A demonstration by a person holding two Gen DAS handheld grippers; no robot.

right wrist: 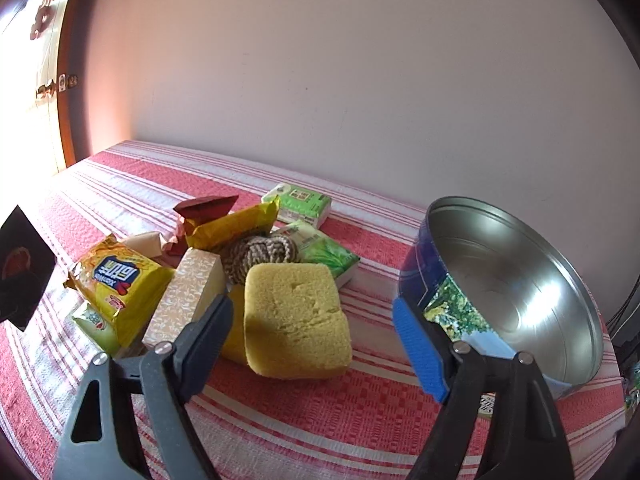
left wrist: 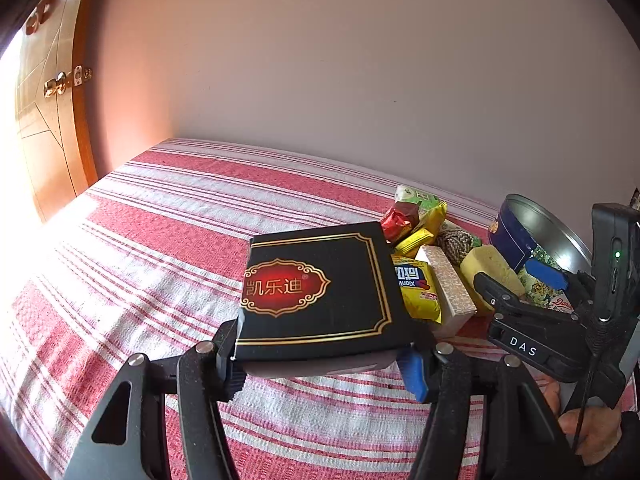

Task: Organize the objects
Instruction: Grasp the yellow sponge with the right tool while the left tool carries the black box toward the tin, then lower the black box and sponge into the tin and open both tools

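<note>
A: Where does the left wrist view sit?
B: Low over the striped bedspread [left wrist: 160, 240], facing the wall — close behind the black box [left wrist: 320, 292].
A: And the right?
B: Further right, facing likewise, near the sponge [right wrist: 296, 320] and tin [right wrist: 516, 288] — both views share that pile.

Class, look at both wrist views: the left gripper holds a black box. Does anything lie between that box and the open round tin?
Yes. The left gripper grips the black box; between it and the tin lies a pile: yellow snack packet, patterned carton, sponge. The open right gripper hovers there too.
</note>
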